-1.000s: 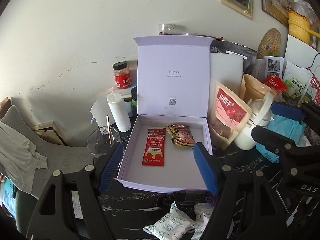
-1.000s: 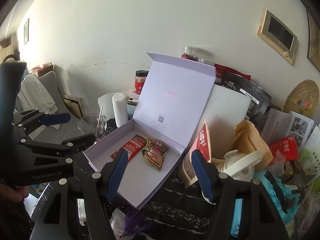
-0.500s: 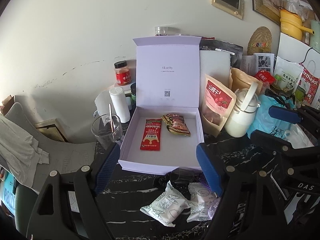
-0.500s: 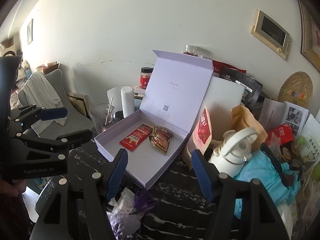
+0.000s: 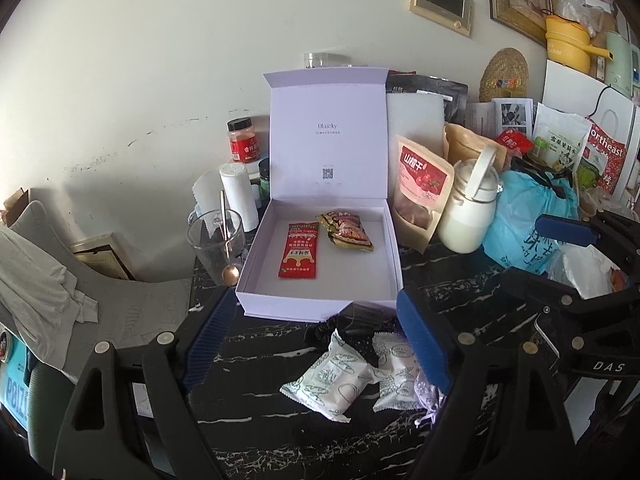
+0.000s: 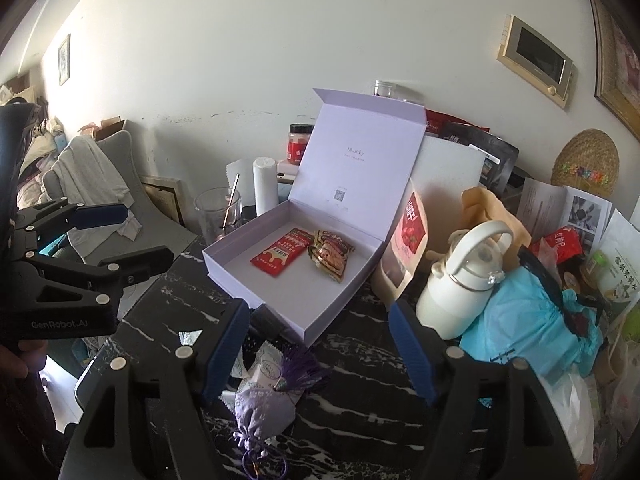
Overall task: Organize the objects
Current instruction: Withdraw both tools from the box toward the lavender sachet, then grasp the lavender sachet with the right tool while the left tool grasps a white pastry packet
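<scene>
An open lilac gift box (image 5: 320,300) (image 6: 256,288) stands on the black marble table with its lid upright. Inside lie a red sachet (image 5: 299,250) (image 6: 282,257) and a brown snack packet (image 5: 346,231) (image 6: 330,255). In front of the box lie two white snack packets (image 5: 328,378) and a purple sachet pouch (image 6: 262,404). My left gripper (image 5: 316,346) is open and empty, above the white packets. My right gripper (image 6: 320,354) is open and empty, above the purple pouch.
A glass with a spoon (image 5: 218,236) and a white roll (image 5: 239,196) stand left of the box. A red fruit pouch (image 5: 420,196), a white jug (image 5: 470,208) and a blue bag (image 5: 528,216) crowd the right. A chair with cloth (image 6: 92,176) is at left.
Both grippers have drawn back from the box toward the table's near edge. The white packets and purple pouch have come more into view. Nothing was picked up.
</scene>
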`<state>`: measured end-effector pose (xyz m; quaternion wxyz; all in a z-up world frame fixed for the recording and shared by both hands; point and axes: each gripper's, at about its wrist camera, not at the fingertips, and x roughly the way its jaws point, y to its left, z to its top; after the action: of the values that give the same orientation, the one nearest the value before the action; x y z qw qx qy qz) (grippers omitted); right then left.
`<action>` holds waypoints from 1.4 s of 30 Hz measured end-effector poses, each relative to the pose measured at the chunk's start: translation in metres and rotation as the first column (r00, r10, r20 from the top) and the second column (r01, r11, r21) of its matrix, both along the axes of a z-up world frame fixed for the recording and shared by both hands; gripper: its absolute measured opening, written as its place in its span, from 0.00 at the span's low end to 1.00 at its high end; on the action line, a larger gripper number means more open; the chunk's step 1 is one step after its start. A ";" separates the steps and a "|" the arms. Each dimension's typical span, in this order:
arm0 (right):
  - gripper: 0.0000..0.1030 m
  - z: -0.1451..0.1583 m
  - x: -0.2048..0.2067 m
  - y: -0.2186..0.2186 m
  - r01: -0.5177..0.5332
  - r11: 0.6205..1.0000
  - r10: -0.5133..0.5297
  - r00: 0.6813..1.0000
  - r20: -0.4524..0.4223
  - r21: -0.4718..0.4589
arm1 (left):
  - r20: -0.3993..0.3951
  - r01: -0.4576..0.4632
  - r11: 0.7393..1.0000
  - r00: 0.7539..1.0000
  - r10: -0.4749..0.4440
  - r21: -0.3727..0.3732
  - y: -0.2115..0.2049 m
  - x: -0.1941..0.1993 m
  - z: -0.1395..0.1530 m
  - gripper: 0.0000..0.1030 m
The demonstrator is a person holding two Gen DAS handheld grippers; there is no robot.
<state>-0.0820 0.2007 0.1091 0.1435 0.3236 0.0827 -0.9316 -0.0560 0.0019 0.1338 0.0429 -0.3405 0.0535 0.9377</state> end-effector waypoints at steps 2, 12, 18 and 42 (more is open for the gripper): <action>0.71 -0.006 0.004 -0.004 -0.011 1.000 0.011 1.000 0.010 0.008 | 0.010 -0.002 1.000 1.000 0.002 -0.007 -0.001 0.004 -0.006 0.79; 0.71 -0.043 0.012 -0.016 -0.047 0.999 0.048 0.994 0.094 -0.006 | 0.088 0.016 1.000 0.996 -0.016 0.002 -0.003 0.011 -0.048 0.79; 0.71 -0.066 0.016 -0.021 -0.074 0.997 0.076 0.989 0.125 -0.019 | 0.144 0.057 0.998 0.988 -0.062 0.040 -0.002 0.009 -0.078 0.79; 0.71 -0.159 0.022 -0.010 -0.103 0.990 0.126 0.954 0.272 -0.099 | 0.231 0.175 0.984 0.956 -0.179 0.038 -0.002 -0.007 -0.164 0.79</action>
<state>-0.0598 0.1903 -0.0494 0.2207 0.4394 0.0414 -0.8698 -0.0633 -0.0003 -0.0306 0.1357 -0.4421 0.0702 0.8839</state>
